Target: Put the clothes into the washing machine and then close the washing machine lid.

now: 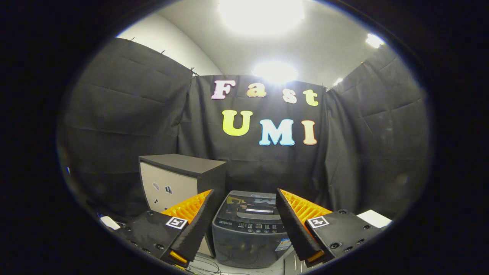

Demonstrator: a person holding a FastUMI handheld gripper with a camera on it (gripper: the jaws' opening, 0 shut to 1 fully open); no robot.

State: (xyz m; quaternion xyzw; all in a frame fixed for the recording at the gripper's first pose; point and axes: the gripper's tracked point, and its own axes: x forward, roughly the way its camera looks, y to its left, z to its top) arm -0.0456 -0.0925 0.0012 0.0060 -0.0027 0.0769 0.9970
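Hand-held gripper point(244, 194) spread wide, level, facing washing machine point(248, 229).

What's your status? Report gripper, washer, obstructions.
Gripper open, holding nothing. Washing machine beyond the fingers, lid down. Cabinet beside it, apart. No clothes sighted.
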